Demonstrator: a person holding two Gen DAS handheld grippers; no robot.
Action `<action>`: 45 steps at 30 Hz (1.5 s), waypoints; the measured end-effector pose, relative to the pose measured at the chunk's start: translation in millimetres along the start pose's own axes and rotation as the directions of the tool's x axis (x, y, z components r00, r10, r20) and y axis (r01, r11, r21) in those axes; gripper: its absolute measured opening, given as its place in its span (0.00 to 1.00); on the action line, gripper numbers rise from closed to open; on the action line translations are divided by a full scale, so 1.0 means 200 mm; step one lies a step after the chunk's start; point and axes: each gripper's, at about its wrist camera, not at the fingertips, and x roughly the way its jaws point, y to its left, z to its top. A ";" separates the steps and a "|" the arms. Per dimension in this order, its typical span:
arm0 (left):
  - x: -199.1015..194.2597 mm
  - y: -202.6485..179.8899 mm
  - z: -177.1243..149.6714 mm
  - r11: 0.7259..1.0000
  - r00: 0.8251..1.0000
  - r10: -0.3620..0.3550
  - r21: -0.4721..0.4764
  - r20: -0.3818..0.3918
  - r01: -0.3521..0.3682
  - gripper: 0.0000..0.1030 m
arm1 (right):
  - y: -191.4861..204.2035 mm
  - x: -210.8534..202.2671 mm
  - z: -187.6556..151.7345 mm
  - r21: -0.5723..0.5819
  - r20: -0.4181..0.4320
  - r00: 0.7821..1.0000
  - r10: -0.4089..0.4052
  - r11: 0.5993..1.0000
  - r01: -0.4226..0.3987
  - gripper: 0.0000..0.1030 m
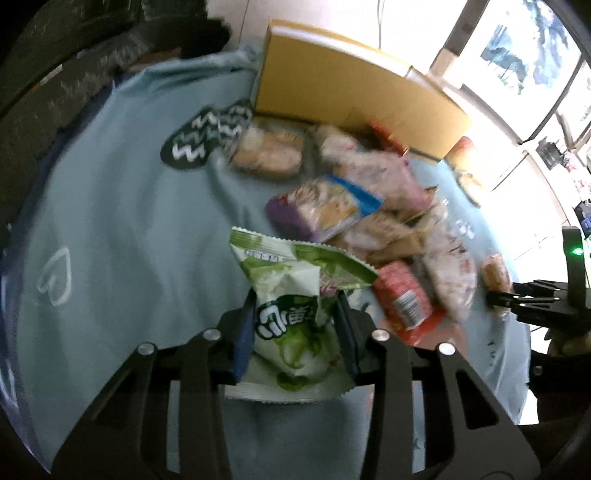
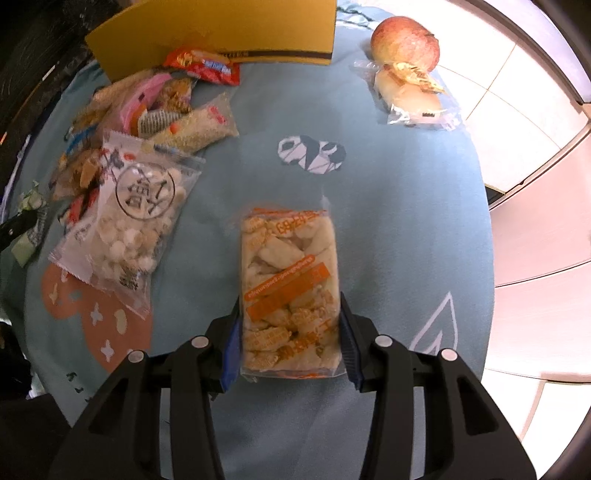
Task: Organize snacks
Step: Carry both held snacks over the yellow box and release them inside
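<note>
Left gripper [image 1: 295, 314] pinches the green packet [image 1: 295, 295] at frame centre; right gripper [image 2: 290, 325] clamps the orange pack [image 2: 290, 288] by its sides. Both look light, crinkly and crushable, so a mid-body hold with gentle pressure seems best.

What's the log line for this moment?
left gripper: shut on green packet | right gripper: shut on orange packet | pile unsorted | box behind
</note>
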 end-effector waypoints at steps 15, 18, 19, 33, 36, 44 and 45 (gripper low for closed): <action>-0.38 -0.21 0.36 0.994 0.963 -0.086 0.084 0.254 0.067 0.39 | 0.00 -0.53 0.30 -0.025 0.260 0.963 0.071 0.997 -0.067 0.44; -0.42 -0.26 0.50 0.993 0.948 -0.094 0.097 0.304 0.067 0.39 | 0.02 -0.69 0.42 -0.050 0.334 0.939 0.084 0.996 -0.072 0.44; -0.43 -0.28 0.55 0.993 0.943 -0.097 0.100 0.317 0.069 0.39 | 0.03 -0.75 0.48 -0.060 0.361 0.928 0.094 0.995 -0.077 0.44; -0.37 -0.48 1.35 0.990 0.899 -0.076 0.137 0.430 0.018 0.47 | 0.05 -1.00 1.29 -0.081 0.476 0.871 0.124 0.992 -0.097 0.45; -0.24 -0.49 1.53 0.995 0.930 0.012 0.092 0.368 -0.049 0.92 | 0.07 -0.91 1.46 -0.043 0.452 0.891 0.036 0.999 -0.018 0.63; -0.19 -0.33 1.29 0.994 0.932 0.097 0.013 0.350 -0.108 0.95 | 0.13 -0.74 1.21 -0.084 0.370 0.925 0.083 0.995 -0.056 0.63; -0.17 -0.29 1.21 0.995 0.936 0.100 -0.013 0.338 -0.102 0.95 | 0.15 -0.67 1.12 -0.091 0.328 0.940 0.094 0.994 -0.067 0.64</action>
